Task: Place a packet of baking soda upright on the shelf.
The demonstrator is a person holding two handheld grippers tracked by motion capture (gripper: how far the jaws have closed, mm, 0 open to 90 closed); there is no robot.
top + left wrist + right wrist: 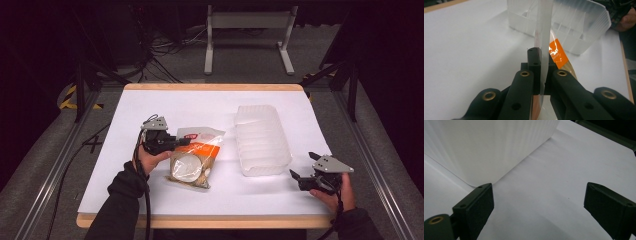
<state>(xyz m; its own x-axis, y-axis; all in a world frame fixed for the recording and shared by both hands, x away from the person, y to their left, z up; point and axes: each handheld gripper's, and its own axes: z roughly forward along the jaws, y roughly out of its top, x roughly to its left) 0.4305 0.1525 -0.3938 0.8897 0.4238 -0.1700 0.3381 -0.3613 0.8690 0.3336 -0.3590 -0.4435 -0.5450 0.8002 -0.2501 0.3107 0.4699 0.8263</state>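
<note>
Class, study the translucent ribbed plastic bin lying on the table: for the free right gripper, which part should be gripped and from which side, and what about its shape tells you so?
Probably the thin wall at the near right corner of the plastic bin. The open right gripper sits just right of it, so come in from the right and straddle that edge. The bin's body looks far too broad for the jaws; only its thin wall would fit between them.

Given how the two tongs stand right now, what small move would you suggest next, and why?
Probably lift the clear snack bag with the orange label slightly and carry it toward the translucent ribbed plastic bin. The left tongs are already shut on the bag's edge, the bin sits just beside it, and the right tongs rest open on the white table, holding nothing.
</note>
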